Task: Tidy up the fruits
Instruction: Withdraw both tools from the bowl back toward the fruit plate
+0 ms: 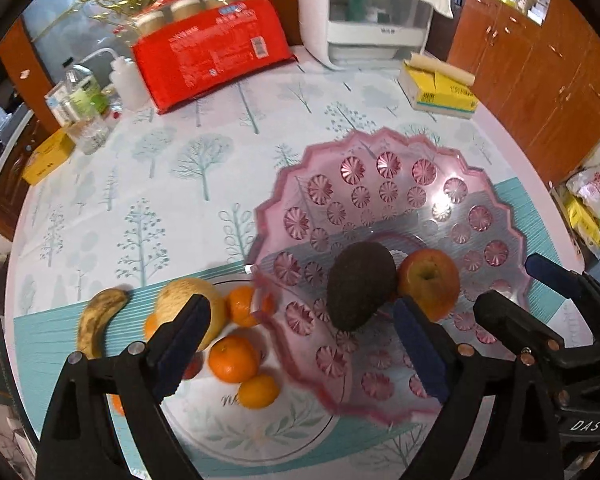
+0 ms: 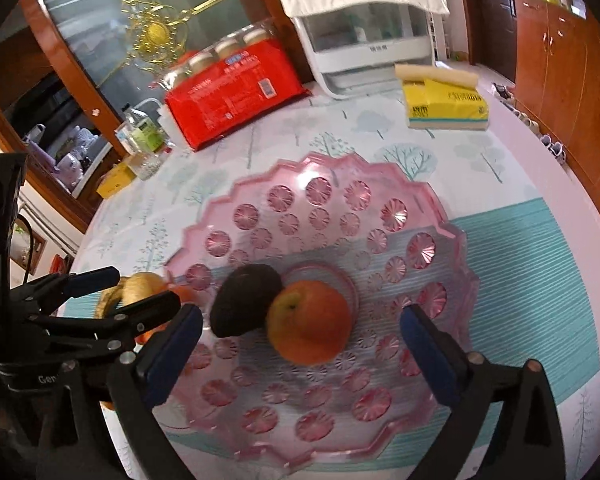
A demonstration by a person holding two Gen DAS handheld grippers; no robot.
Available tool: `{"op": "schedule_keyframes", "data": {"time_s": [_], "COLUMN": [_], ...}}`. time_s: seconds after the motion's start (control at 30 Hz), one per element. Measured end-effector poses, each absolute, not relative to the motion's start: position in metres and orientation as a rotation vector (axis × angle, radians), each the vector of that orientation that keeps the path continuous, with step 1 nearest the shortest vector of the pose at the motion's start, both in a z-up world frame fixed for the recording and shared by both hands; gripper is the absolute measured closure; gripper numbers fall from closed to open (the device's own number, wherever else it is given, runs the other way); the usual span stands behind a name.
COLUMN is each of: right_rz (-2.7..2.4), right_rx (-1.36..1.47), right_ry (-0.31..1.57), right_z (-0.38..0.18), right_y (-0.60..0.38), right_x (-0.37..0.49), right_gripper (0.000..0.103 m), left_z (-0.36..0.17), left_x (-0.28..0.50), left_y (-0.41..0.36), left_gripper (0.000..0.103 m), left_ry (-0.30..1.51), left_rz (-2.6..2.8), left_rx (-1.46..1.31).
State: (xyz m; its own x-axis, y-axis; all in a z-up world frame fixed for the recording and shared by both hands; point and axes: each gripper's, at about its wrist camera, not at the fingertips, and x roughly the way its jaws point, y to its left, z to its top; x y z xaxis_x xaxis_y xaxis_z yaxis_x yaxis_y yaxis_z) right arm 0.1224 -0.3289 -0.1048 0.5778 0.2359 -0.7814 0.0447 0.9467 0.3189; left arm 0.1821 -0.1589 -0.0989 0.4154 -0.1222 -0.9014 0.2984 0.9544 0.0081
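Note:
A pink scalloped bowl (image 1: 388,168) (image 2: 324,172) holds a dark avocado (image 1: 360,284) (image 2: 244,304) and a red-yellow apple (image 1: 430,280) (image 2: 308,322). Left of the bowl, a clear plate (image 1: 260,436) carries three oranges (image 1: 234,358), a tan pear-like fruit (image 1: 196,292) (image 2: 142,286) and a spotted banana (image 1: 98,320). My left gripper (image 1: 300,348) (image 2: 112,292) is open and empty above the plate's oranges. My right gripper (image 2: 300,356) (image 1: 516,284) is open and empty, its jaws either side of the apple, not touching it.
At the back of the round table stand a red pack of jars (image 1: 212,52), a white appliance (image 1: 364,20), a yellow box (image 1: 440,88), bottles (image 1: 84,100) and a small yellow carton (image 1: 48,156). Wooden cabinets (image 1: 540,72) stand to the right.

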Motion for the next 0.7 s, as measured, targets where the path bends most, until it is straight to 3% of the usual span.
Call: {"op": "schedule_keyframes", "data": {"time_s": [0.7], "right_rz": [0.245], "right_rx": [0.237], "right_ry": [0.71], "right_z": [-0.017], "right_y": [-0.255], "right_x": [0.07], "right_gripper": [0.0], "left_z": [-0.008], "left_x": [0.115], "left_y": [-0.075], "left_gripper": [0.011], "left_ry": [0.927], "left_rz": [-0.254], "left_rx": [0.073]}}
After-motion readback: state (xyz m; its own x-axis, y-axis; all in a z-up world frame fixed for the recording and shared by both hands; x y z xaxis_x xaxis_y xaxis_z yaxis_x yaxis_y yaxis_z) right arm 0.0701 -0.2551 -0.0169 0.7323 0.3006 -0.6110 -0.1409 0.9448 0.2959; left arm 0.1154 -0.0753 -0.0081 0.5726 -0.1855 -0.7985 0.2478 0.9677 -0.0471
